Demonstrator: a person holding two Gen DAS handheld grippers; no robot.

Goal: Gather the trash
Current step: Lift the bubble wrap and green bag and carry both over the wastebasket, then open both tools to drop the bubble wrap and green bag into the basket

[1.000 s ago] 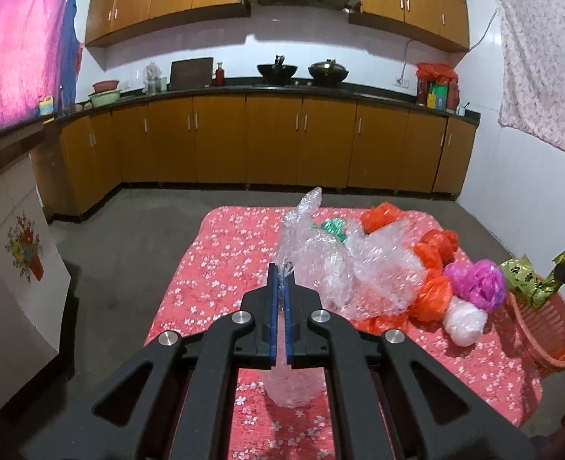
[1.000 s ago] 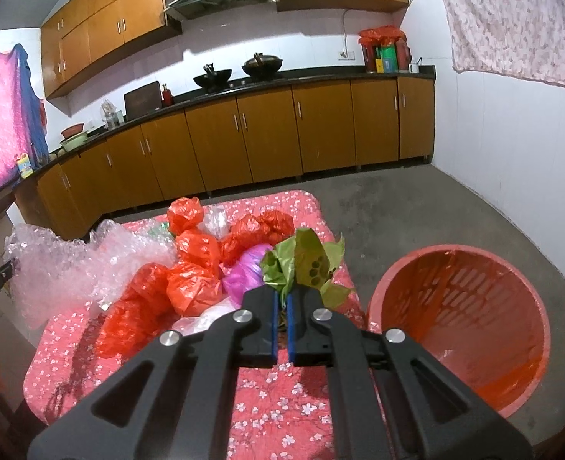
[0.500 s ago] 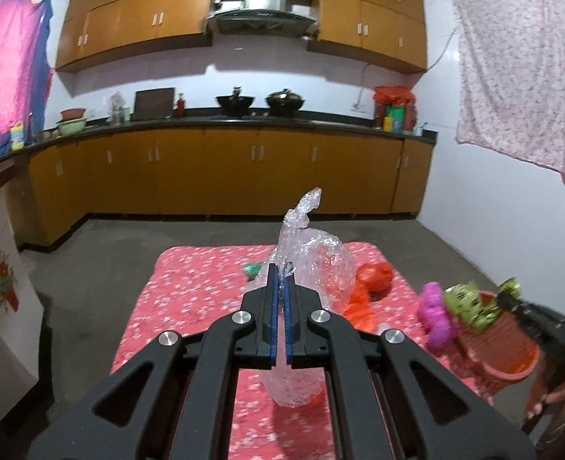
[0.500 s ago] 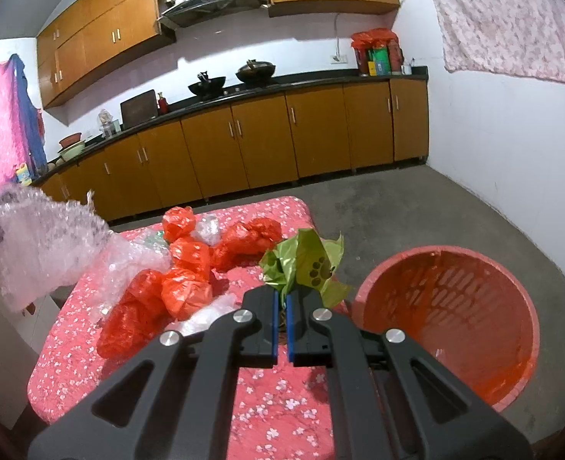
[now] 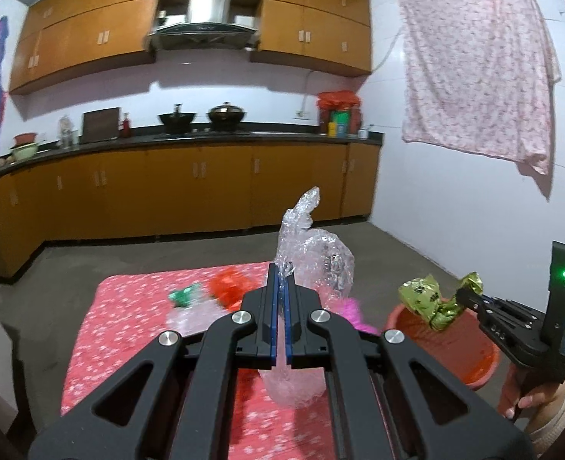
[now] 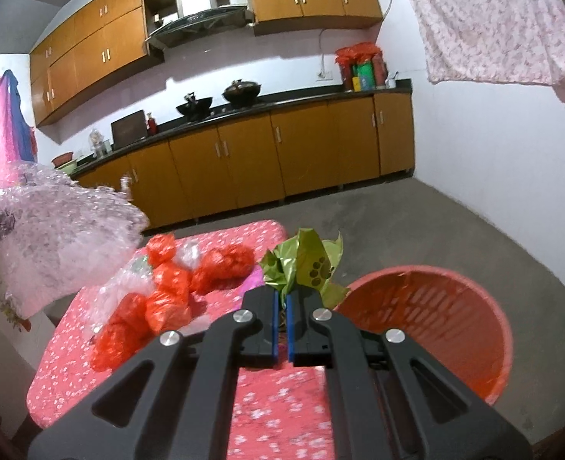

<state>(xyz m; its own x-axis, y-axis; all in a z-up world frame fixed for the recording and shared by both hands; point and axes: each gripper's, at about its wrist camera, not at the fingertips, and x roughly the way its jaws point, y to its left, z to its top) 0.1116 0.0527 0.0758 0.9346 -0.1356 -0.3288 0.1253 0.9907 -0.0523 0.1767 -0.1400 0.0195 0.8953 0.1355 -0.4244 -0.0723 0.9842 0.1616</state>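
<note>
My left gripper (image 5: 281, 278) is shut on a sheet of clear bubble wrap (image 5: 313, 257), lifted above the red flowered table (image 5: 129, 318); the same bubble wrap (image 6: 60, 230) hangs at the left of the right wrist view. My right gripper (image 6: 281, 299) is shut on a crumpled green wrapper (image 6: 307, 264), just left of the orange basket (image 6: 455, 329). In the left wrist view the right gripper (image 5: 460, 294) holds that green wrapper (image 5: 428, 299) over the basket's rim (image 5: 447, 349). Several red bags (image 6: 167, 295) lie on the table (image 6: 75, 375).
A pink bag (image 5: 353, 312) and a small green scrap (image 5: 184, 295) lie on the table. Brown kitchen cabinets (image 5: 190, 184) line the far wall. A flowered cloth (image 5: 474, 65) hangs on the white right wall. A hand (image 5: 527, 398) grips the right tool. Grey floor surrounds the table.
Both grippers have risen and shifted right with their loads. The bubble wrap has come up off the pile, and the green wrapper has moved nearer the basket.
</note>
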